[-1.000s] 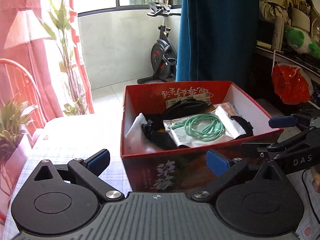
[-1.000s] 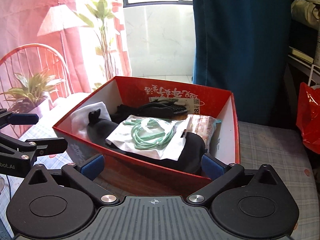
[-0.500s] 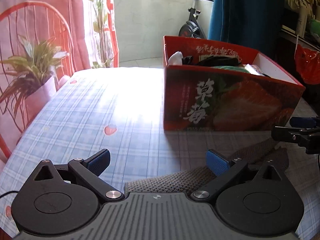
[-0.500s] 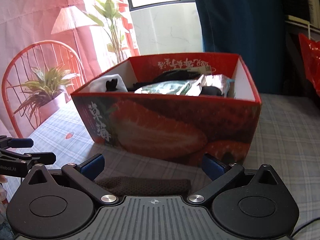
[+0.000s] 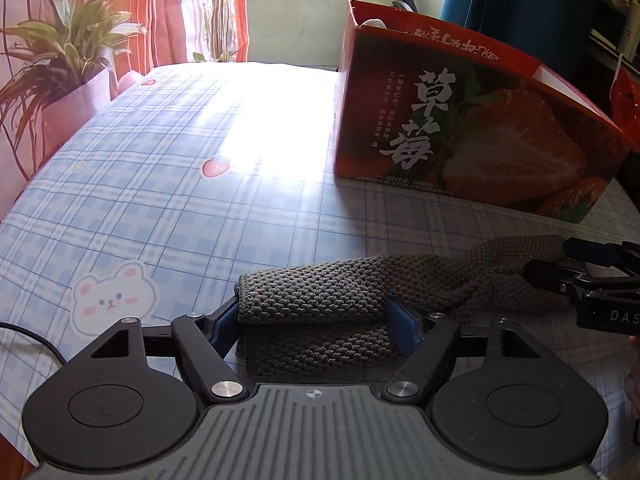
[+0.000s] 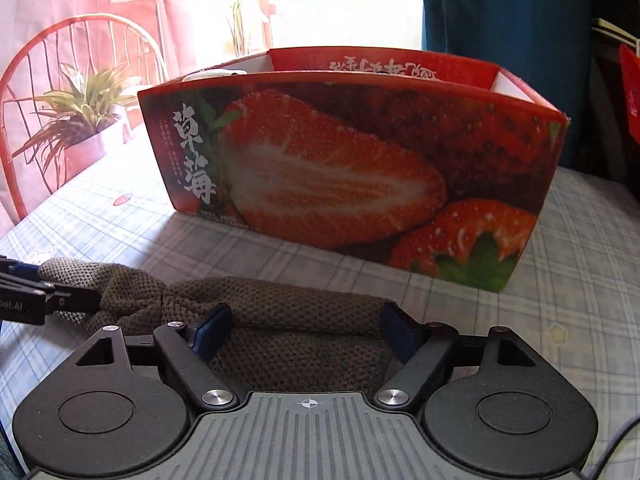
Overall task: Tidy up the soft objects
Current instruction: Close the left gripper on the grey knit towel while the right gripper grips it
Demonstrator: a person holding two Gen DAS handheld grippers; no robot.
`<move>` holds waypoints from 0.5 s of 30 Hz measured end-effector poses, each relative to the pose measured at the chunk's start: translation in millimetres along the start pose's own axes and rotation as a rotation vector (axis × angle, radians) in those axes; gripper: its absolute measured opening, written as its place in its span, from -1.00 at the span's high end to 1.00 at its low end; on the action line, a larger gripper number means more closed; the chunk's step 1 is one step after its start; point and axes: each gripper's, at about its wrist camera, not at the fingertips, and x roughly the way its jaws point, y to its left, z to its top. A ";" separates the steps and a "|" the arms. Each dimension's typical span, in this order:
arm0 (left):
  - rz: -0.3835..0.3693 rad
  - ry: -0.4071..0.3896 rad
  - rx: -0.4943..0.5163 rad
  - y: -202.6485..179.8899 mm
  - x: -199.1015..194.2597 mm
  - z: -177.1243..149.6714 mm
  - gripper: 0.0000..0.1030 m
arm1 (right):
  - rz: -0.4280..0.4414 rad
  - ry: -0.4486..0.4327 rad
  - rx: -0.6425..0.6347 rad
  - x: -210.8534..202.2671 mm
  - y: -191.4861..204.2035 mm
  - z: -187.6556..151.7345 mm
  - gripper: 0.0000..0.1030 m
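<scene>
Left wrist view: one grey knitted cloth (image 5: pixel 360 296) lay on the checked tablecloth (image 5: pixel 160 184), in front of one red strawberry box (image 5: pixel 472 140). The left gripper (image 5: pixel 316 320) stood around the cloth's left end; its jaws had just been closing, and both blue pads touched the cloth's folded edges, taking hold of it. The right gripper (image 5: pixel 576 260) entered from the right edge, at the cloth's far end, which was bunched there. One white soft item (image 5: pixel 374 22) showed above the box rim; the rest of the contents were hidden by the near wall. One potted plant (image 5: pixel 60 52) stood at the left, beyond the table. One black cable (image 5: pixel 32 338) crossed the lower left corner.

Right wrist view: the right gripper (image 6: pixel 308 330) straddled the same cloth (image 6: pixel 280 304), its jaws just having been closing, pads against the cloth on both sides. The left gripper (image 6: pixel 24 280) showed at the left edge on the cloth's other end. The box (image 6: pixel 360 168) stood just beyond the cloth, blocking any view inside. One red chair (image 6: pixel 80 40) and one plant (image 6: pixel 80 112) stood behind.
</scene>
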 end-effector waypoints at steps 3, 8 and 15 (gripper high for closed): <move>0.000 -0.003 0.035 -9.3 0.5 0.8 -0.36 | -0.003 0.006 0.010 -0.7 -3.5 -2.0 -0.46; -0.017 -0.013 0.080 -23.5 9.1 8.2 -0.27 | -0.036 0.008 0.020 -5.1 -10.9 -6.4 -0.41; -0.075 -0.036 0.134 -52.0 16.8 14.2 -0.21 | -0.102 -0.040 0.133 -24.5 -39.0 -12.7 -0.38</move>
